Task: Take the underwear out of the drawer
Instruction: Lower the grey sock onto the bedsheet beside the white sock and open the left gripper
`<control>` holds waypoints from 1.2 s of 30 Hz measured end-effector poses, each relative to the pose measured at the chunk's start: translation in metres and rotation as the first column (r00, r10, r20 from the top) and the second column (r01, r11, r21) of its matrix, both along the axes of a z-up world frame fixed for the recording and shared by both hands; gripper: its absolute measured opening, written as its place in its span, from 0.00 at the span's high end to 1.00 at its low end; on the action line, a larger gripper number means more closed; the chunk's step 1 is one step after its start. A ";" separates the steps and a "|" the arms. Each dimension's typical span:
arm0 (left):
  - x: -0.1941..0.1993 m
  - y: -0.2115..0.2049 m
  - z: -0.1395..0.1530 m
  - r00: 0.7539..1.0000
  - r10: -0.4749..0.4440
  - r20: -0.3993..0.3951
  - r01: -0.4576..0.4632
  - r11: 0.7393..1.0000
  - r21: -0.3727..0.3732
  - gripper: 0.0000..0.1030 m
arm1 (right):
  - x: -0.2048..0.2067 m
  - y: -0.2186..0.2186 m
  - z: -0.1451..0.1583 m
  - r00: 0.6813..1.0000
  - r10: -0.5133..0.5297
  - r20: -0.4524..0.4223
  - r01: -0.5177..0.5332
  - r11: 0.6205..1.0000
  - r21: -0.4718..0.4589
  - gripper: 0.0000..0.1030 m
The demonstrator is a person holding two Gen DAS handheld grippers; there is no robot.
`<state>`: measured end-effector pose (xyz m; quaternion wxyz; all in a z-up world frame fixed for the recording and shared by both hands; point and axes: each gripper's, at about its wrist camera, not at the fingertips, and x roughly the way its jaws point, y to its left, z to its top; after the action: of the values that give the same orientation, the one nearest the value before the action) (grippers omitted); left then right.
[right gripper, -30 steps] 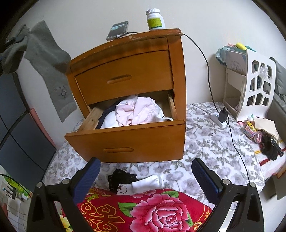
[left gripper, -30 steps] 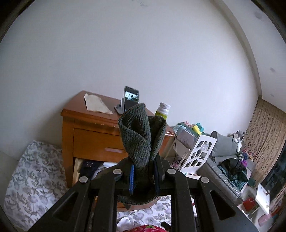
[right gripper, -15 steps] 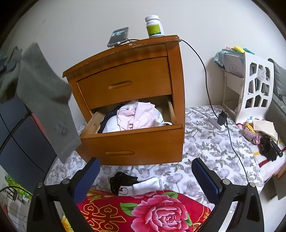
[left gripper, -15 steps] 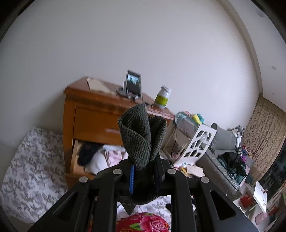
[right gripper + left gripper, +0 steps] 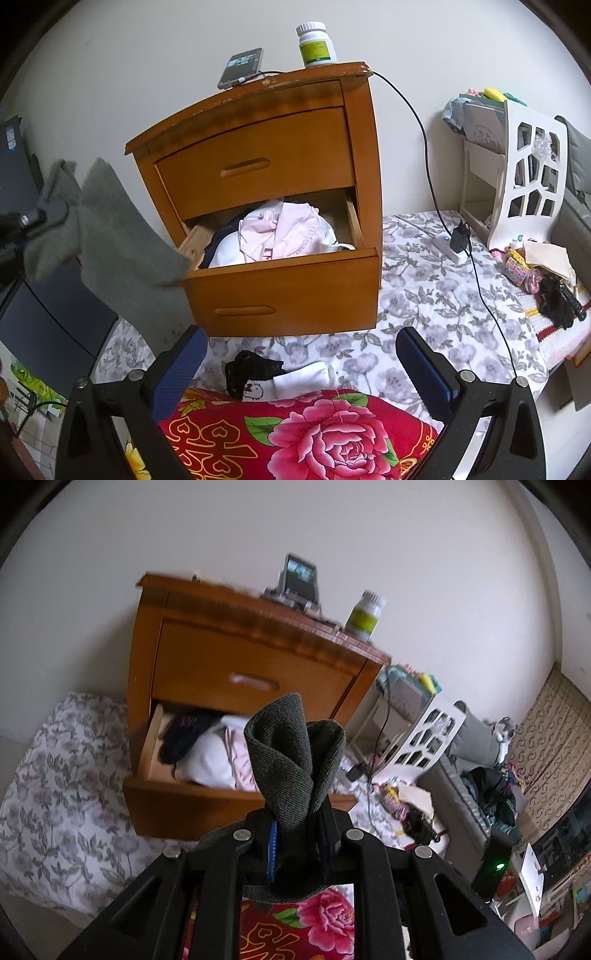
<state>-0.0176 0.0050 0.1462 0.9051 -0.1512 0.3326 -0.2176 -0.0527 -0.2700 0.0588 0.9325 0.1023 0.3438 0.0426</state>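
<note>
Now left tongs, clamped on grey underwear, lower than before; right tongs apart, unmoved.

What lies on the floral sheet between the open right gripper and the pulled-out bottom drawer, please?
In the right wrist view, black underwear and a white sock lie there, beyond the right gripper, before the drawer.

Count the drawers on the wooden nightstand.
2: the upper drawer is shut; the lower drawer beneath it is pulled open, with clothes inside. None seems hidden.
</note>
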 end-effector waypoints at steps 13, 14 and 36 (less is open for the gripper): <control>0.022 -0.021 -0.069 0.986 -0.004 -0.164 0.012 0.999 0.048 0.82 | 0.007 0.003 -0.014 0.999 0.011 -0.038 -0.011 1.000 -0.008 0.00; 0.024 -0.022 -0.075 0.984 -0.004 -0.178 0.013 0.999 0.050 0.82 | 0.008 0.003 -0.015 0.999 0.012 -0.041 -0.013 1.000 -0.009 0.00; 0.066 -0.039 -0.202 0.894 0.071 -0.443 0.007 0.985 0.171 0.82 | 0.021 0.007 -0.041 0.994 0.024 -0.110 -0.027 0.999 -0.021 0.00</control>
<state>0.0489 -0.0339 -0.0561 0.8174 -0.1258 0.5462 -0.1331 -0.0317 -0.2634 0.0181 0.9127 0.0896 0.3961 0.0449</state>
